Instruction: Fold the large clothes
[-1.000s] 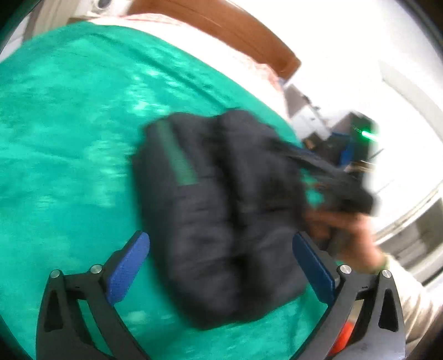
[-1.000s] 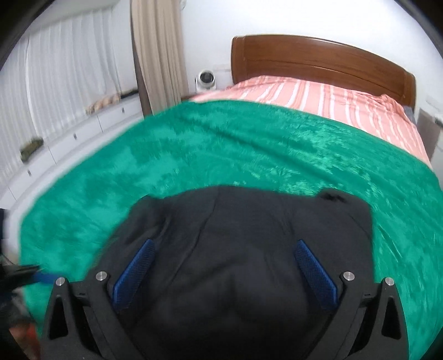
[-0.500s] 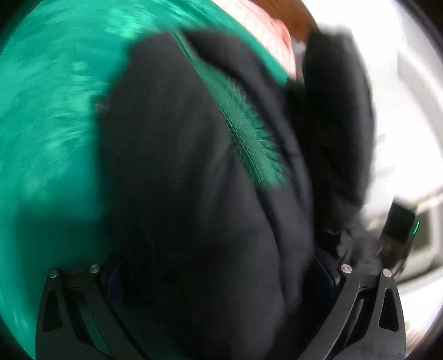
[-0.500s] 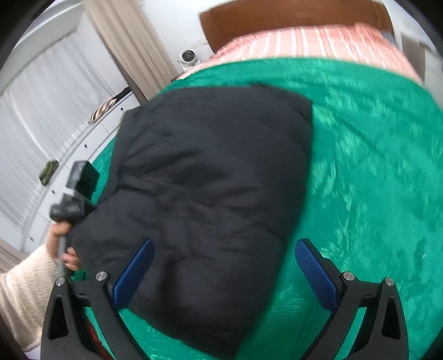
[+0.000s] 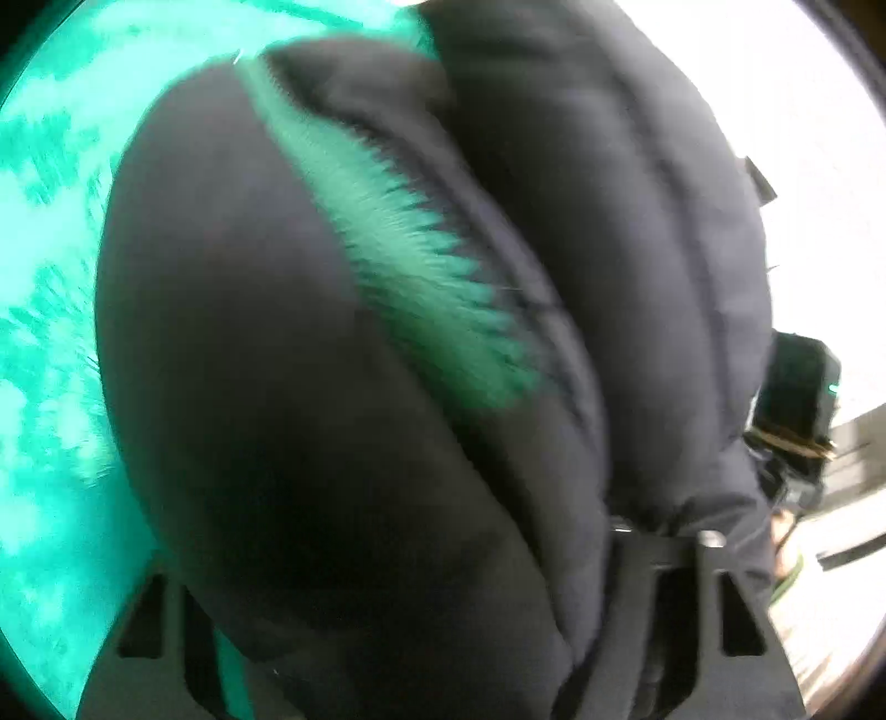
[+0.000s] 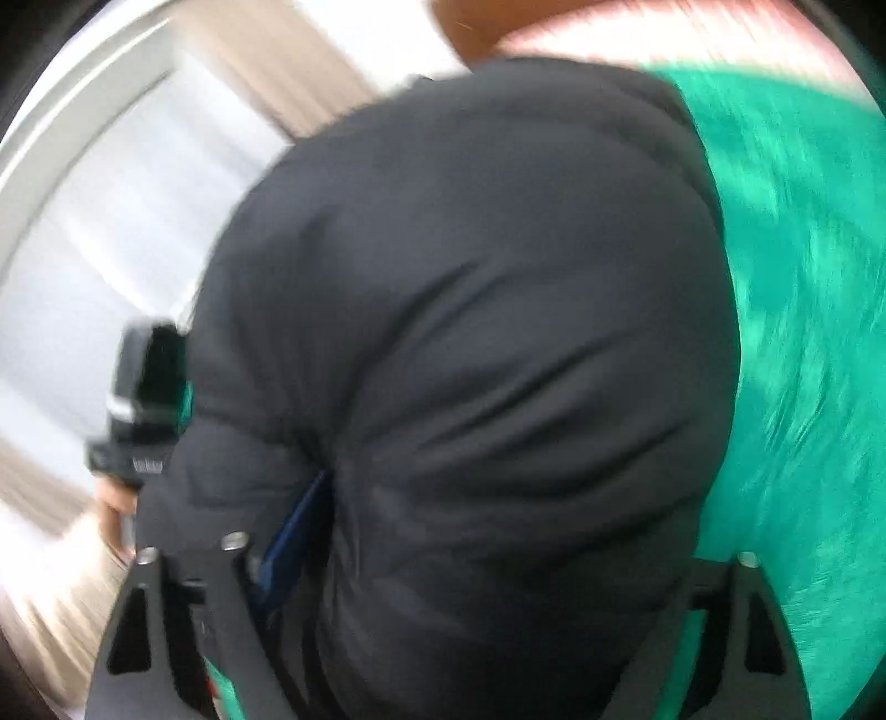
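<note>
A black puffy jacket [image 5: 310,387], folded into a thick bundle, fills the left wrist view over the green bedspread [image 5: 50,277]. A green strip shows in a crease of it. It bulges between the arms of my left gripper [image 5: 421,598] and hides the fingertips. In the right wrist view the same jacket [image 6: 498,332] fills the space between the arms of my right gripper [image 6: 487,554]. One blue pad [image 6: 293,531] presses against its left side. Both grippers sit wide with the bundle between them. Both views are blurred.
The green bedspread [image 6: 803,277] runs along the right side of the right wrist view. The wooden headboard [image 6: 465,33] and beige curtains [image 6: 299,72] are at the back. The other gripper's camera block [image 6: 149,399] and a hand show at left.
Both grippers have closed in on the jacket from either side. The bundle went from lying ahead on the bed to filling both views. The cameras have tilted.
</note>
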